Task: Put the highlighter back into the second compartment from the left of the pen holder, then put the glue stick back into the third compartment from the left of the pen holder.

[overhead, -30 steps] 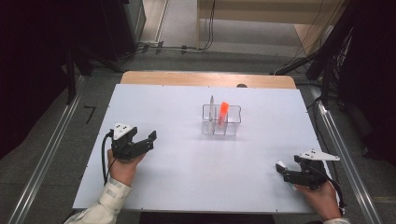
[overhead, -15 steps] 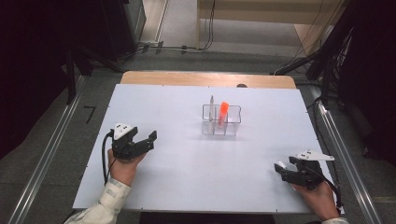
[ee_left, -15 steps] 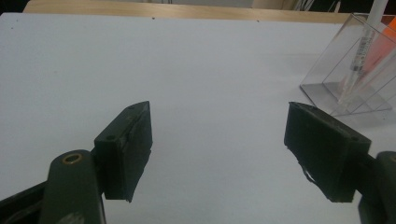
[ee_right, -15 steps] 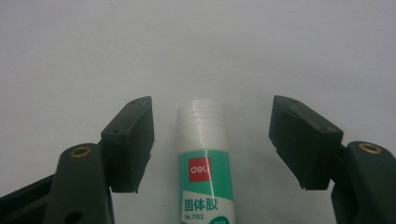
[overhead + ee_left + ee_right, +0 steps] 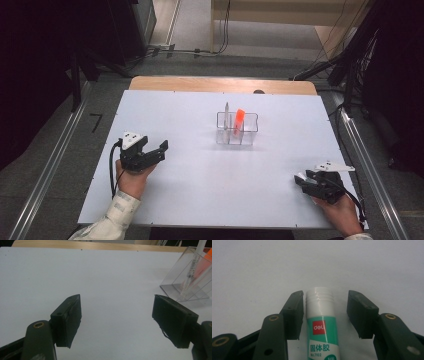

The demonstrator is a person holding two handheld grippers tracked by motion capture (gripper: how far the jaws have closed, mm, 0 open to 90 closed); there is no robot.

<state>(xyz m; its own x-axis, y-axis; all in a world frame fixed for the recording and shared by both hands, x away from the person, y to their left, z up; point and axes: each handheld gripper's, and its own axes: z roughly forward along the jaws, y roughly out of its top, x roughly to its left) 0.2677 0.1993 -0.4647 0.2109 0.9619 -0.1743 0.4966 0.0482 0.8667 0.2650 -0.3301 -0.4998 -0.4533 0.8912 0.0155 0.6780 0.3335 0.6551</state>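
Right now my right tongs [image 5: 325, 315] have just been closing around the glue stick [image 5: 322, 327] lying on the white tabletop [image 5: 200, 200], with one side still not touching, so the round stick could roll or slip away sideways.

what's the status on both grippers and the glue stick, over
Left gripper open, empty. Right gripper closing around the white-and-green plastic glue stick; gap at one pad, not yet clamped. Clear plastic organizer well away, nothing in the way.
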